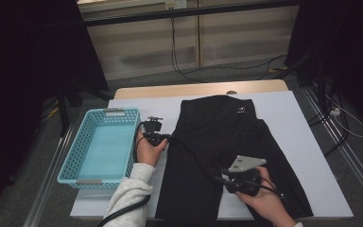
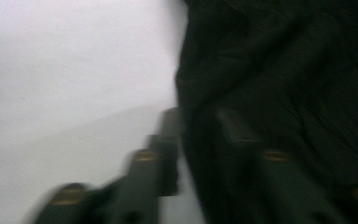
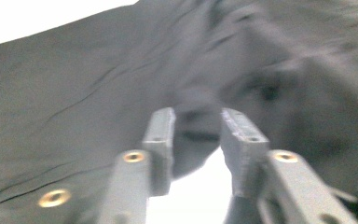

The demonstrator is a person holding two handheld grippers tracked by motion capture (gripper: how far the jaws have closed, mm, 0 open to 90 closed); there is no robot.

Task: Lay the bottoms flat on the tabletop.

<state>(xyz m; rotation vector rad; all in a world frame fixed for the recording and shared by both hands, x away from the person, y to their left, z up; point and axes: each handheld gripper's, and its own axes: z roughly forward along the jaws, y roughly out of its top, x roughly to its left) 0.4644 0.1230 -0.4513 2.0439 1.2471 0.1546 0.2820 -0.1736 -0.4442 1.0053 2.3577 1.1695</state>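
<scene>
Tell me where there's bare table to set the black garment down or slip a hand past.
Free: the white table strip right of the black garment, and the back-left corner behind the blue basket, whose inside is empty. Crowded: the narrow gap between basket and garment, taken by the left gripper; the right gripper sits over the garment's near part.

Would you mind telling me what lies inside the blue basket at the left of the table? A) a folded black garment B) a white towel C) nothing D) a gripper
C: in the high view the blue basket shows only its bare floor, while the black garment lies spread on the table beside it.
</scene>
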